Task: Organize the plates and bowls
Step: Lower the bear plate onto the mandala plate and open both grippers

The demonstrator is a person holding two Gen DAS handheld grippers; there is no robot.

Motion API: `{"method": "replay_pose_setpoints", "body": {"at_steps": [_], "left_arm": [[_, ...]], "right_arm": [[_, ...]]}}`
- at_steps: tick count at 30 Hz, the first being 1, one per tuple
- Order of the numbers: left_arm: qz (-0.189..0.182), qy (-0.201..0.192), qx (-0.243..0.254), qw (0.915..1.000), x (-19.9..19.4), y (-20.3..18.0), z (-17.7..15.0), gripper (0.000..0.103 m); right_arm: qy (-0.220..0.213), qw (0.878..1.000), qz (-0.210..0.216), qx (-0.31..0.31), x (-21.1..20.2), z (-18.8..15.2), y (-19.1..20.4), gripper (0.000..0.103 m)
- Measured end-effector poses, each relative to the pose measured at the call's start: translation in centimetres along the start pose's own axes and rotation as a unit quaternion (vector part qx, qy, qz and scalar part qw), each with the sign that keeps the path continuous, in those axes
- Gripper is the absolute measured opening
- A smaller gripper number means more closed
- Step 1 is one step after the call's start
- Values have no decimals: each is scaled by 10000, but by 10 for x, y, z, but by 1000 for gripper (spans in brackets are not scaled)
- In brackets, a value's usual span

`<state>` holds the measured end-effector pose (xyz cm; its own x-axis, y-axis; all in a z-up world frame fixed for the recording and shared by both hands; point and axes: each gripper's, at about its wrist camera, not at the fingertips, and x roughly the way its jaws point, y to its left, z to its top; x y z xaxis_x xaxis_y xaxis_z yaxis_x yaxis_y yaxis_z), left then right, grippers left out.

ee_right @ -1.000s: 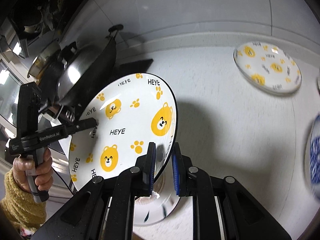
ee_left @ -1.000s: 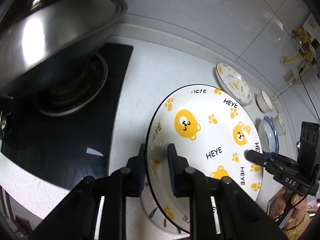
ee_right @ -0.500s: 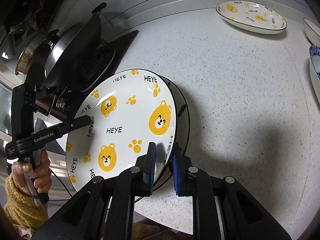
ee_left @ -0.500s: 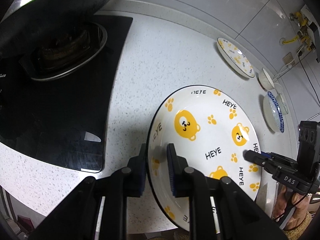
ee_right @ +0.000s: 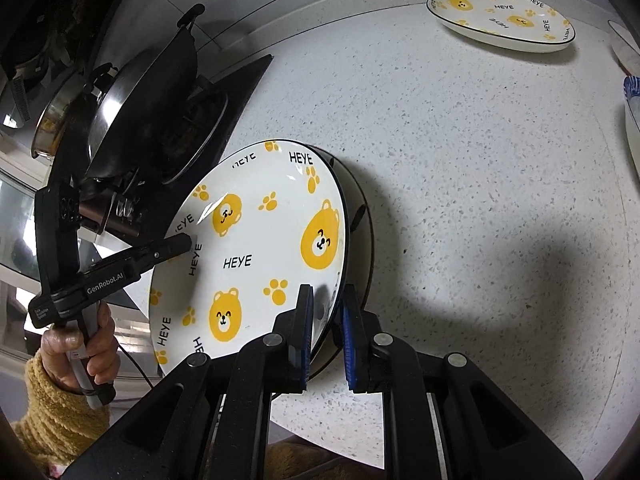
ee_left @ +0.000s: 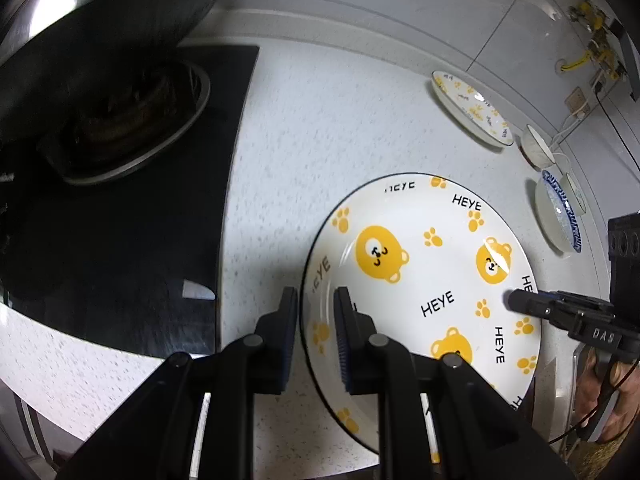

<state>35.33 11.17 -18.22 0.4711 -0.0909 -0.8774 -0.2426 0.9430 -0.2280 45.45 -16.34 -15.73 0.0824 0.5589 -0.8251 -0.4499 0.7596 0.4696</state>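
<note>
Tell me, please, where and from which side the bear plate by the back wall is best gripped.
Grip the bear plate by its raised near rim, approaching low across the countertop from the front. It lies flat, alone, so only the upturned edge offers the fingers purchase; the far side is close to the wall.

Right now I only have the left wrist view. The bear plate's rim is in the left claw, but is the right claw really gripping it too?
Observer: Yes. In the right wrist view the right claw straddles the opposite rim of the bear plate, one finger on each face.
Operator: Is anything underneath it?
Observer: A second plate with a dark rim lies on the counter, just behind the tilted one.
Operator: Anything beyond the wok?
Observer: A smaller metal pot sits past the wok.
</note>
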Motion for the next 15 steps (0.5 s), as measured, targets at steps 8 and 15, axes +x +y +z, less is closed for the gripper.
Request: {"method": "replay_pose_setpoints", "body": {"at_steps": [8, 15], "left_arm": [[84, -77, 172, 9998, -6, -4, 7, 17], [255, -314, 360, 9985, -22, -9, 13, 18]], "right_arm": [[-29, 9999, -78, 67, -9, 4, -7, 22], [-85, 9999, -86, -1, -19, 5, -9, 30]]}}
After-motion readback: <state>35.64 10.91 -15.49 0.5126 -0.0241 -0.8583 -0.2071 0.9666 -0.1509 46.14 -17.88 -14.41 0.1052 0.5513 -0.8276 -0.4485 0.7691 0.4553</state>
